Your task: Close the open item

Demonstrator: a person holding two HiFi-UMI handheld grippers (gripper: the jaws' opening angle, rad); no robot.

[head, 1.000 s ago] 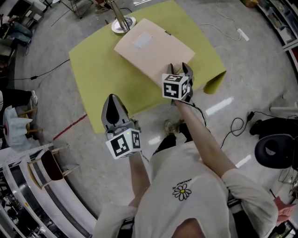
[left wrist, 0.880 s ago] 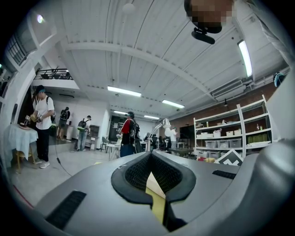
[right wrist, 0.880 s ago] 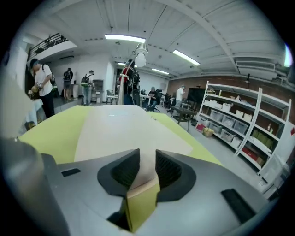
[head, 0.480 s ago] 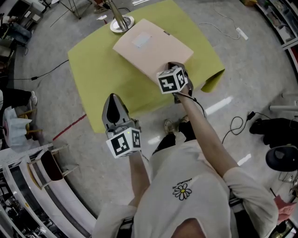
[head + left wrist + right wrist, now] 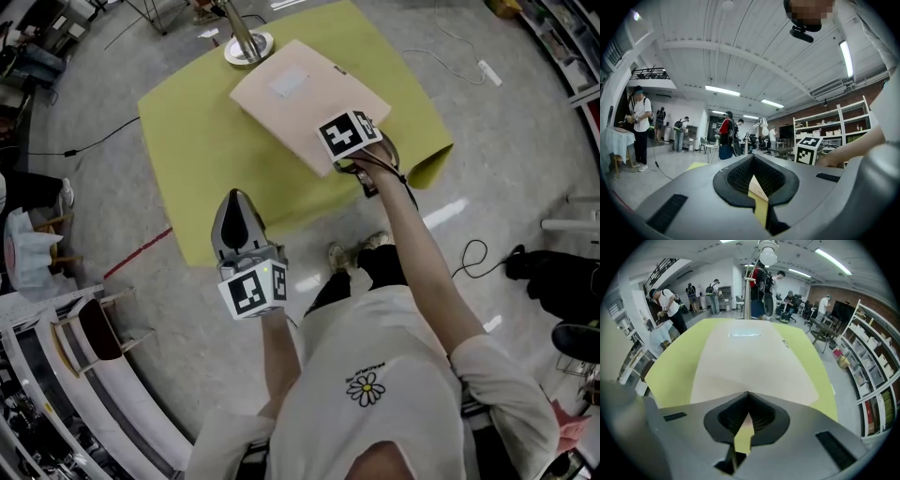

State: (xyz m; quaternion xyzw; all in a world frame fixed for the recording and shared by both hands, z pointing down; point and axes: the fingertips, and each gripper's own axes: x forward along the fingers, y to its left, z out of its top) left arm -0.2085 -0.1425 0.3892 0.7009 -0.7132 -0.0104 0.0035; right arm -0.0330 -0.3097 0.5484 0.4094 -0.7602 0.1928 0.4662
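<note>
A: Where is the folder [image 5: 291, 98]?
B: Flat on the green table [image 5: 187, 141], toward the far side. The right gripper [image 5: 747, 393] is squeezed shut at its near corner. I can't tell if it pinches it.
A: And the left gripper [image 5: 753, 157]?
B: Closed too, empty, nearer us.
A: What could go wrong?
B: I think the folder may slip out, or slide. Nothing holds it down.

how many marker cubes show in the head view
2: one cube on the right claw over the near edge of the pink folder; the other cube on the left claw by the table. none seems hidden
</note>
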